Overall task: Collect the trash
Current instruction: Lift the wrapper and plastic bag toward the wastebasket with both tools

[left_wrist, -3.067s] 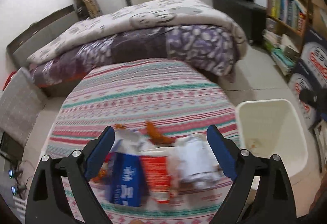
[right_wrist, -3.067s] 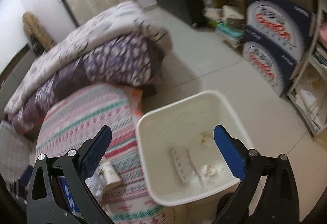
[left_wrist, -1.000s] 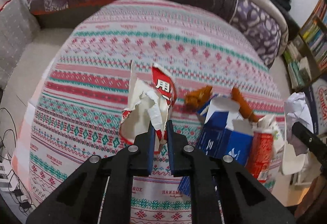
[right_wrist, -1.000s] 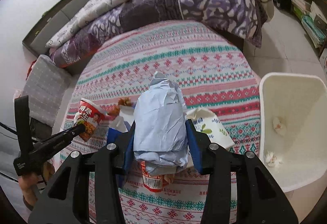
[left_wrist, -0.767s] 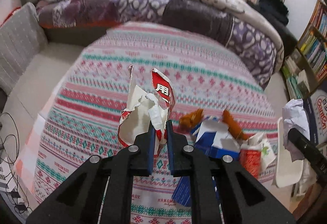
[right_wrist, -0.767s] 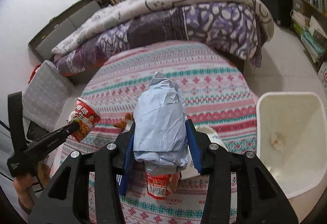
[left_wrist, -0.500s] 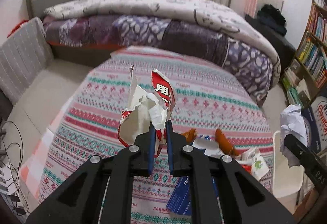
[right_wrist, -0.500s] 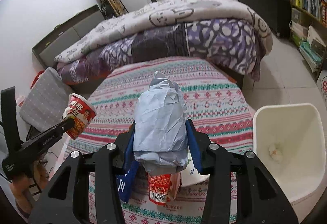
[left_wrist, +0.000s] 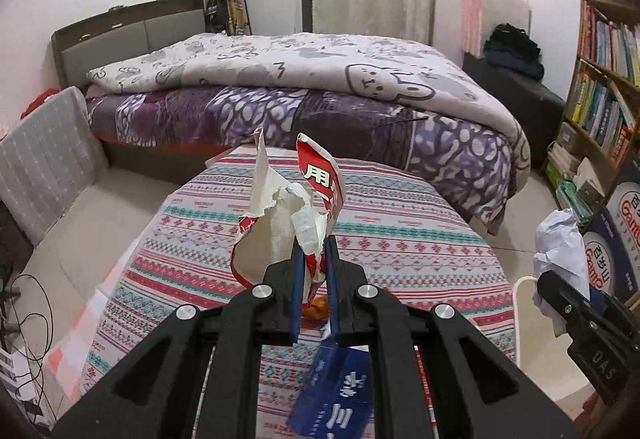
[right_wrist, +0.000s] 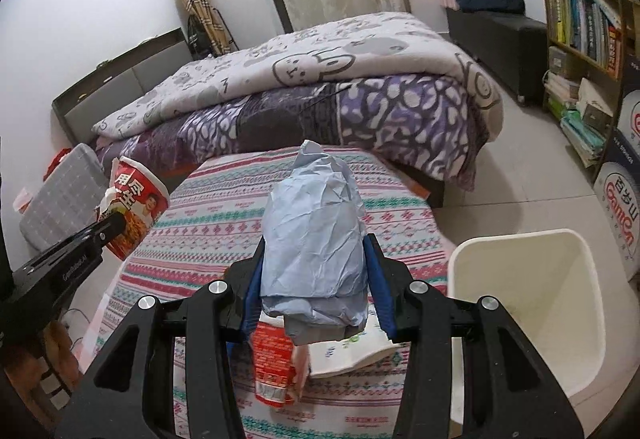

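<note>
Both loads up over the patterned table [right_wrist: 208, 215], left gripper [left_wrist: 314, 259] pinched tight on torn noodle cup [left_wrist: 288, 215], right gripper [right_wrist: 314, 279] clamped round crumpled blue paper [right_wrist: 314, 223], white bin [right_wrist: 528, 303] next, needing a rightward swing and release.

Black left gripper [left_wrist: 314, 271] frame, silver screws, blue-lined jaws, seemingly printed lettering.

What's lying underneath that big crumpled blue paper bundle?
Below the crumpled blue paper, held in the right gripper, a red packet and a white printed wrapper lie on the striped cloth. The paper and gripper hide anything directly beneath.
</note>
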The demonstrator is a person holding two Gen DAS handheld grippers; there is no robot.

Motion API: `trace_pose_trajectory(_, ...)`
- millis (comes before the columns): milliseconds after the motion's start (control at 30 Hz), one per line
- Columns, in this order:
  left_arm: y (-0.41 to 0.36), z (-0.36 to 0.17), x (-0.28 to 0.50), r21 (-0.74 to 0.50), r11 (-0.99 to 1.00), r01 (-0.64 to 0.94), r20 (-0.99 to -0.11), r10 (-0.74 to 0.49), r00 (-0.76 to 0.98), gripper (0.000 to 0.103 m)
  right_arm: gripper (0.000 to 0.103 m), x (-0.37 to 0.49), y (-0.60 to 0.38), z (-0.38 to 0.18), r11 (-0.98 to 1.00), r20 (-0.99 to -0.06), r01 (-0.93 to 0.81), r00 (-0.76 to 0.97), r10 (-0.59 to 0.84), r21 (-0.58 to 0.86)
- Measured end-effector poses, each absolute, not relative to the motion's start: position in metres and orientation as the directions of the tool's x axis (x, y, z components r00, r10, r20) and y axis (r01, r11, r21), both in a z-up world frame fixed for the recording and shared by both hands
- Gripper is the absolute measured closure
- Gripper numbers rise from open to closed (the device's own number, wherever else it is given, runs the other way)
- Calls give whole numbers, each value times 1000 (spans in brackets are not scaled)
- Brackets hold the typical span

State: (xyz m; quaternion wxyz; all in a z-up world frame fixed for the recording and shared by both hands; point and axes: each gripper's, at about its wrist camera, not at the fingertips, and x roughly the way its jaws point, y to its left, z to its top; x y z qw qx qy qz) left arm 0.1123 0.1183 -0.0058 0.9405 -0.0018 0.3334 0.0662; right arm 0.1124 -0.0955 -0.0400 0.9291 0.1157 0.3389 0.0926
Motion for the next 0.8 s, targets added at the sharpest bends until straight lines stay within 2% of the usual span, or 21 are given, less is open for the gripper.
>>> trace_pose_trajectory(800, 29, -16, 120, 20, 1000, 16, -644, 1, 765, 93, 60, 111, -173, -51, 957, -669, 99, 734, 116, 274)
